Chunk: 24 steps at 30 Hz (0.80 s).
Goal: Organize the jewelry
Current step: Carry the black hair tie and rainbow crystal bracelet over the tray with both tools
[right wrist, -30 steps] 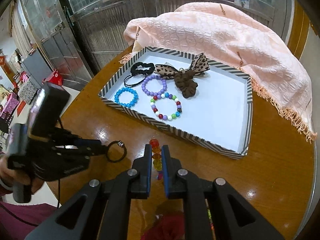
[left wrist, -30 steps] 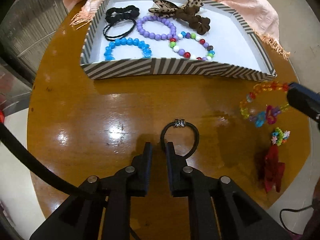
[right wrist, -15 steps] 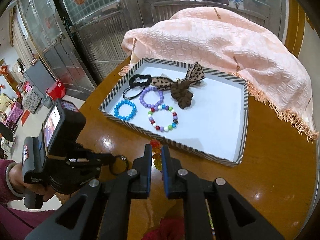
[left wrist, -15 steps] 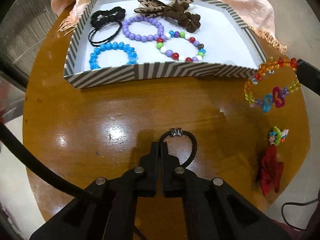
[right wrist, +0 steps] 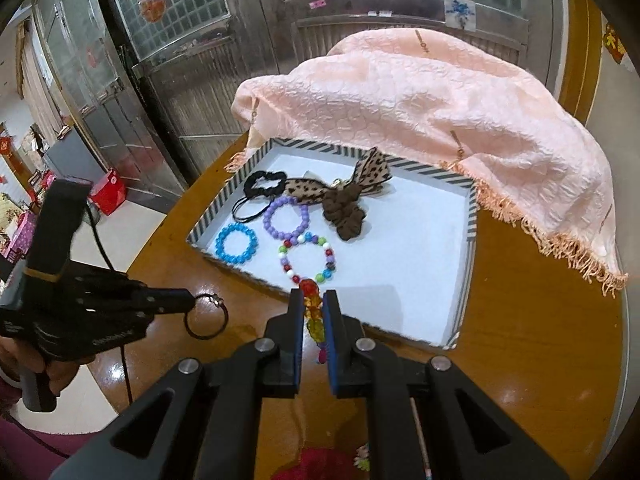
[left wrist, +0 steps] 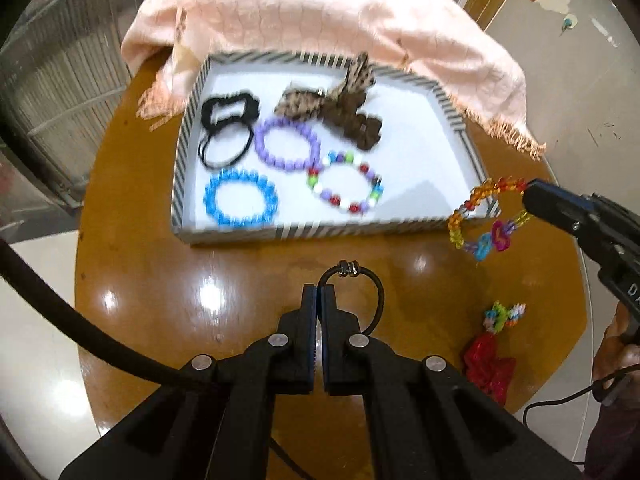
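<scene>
My left gripper (left wrist: 319,294) is shut on a thin black hair tie (left wrist: 374,292) with a small metal bead, lifted off the round wooden table (left wrist: 160,280). The tie (right wrist: 206,318) also hangs from that gripper (right wrist: 188,300) in the right wrist view. My right gripper (right wrist: 312,304) is shut on a colourful bead bracelet (right wrist: 312,304), which dangles (left wrist: 480,216) by the striped tray's near right corner. The striped tray (left wrist: 320,230) holds a blue bracelet (left wrist: 240,200), a purple bracelet (left wrist: 286,146), a mixed-colour bracelet (left wrist: 346,188), black hair ties (left wrist: 228,120) and brown bows (left wrist: 340,100).
A red bow (left wrist: 488,368) and a small multicoloured clip (left wrist: 502,316) lie on the table at the right. A pink fringed cloth (right wrist: 440,96) is draped behind the tray. A hand (right wrist: 24,364) holds the left gripper; a metal door (right wrist: 200,60) stands behind.
The left gripper closed on the black hair tie and lifted it off the table. The right gripper rose with the colourful bracelet and moved toward the tray.
</scene>
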Motion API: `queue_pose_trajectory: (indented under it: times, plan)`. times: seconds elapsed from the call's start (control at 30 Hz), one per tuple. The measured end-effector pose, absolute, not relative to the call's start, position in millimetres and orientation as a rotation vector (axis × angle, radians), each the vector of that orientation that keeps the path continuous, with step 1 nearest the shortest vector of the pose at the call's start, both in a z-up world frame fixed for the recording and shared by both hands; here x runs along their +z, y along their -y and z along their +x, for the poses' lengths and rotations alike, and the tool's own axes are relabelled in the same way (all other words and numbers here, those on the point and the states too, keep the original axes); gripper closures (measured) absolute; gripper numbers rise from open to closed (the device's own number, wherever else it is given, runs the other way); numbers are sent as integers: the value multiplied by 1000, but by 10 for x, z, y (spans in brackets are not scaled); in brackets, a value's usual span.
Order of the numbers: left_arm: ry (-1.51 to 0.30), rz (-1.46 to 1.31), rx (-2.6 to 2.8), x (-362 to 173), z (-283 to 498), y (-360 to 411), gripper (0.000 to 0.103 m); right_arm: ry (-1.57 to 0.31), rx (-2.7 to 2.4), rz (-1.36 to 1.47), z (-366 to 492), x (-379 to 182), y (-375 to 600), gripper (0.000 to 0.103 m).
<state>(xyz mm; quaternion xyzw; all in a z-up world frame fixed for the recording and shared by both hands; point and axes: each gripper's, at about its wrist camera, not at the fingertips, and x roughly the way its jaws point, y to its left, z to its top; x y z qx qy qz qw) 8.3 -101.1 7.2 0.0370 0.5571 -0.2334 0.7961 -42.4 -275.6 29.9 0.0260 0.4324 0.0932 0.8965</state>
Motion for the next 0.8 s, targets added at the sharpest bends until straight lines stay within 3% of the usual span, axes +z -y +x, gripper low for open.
queue_pose_trajectory:
  times: [0.33, 0.8]
  plan:
    - [-1130, 92, -494, 264, 321, 1346, 101, -894, 148, 58, -159, 342, 3004, 94]
    - [-1171, 104, -501, 53, 574, 1810, 101, -947, 156, 60, 294, 150, 3170, 94]
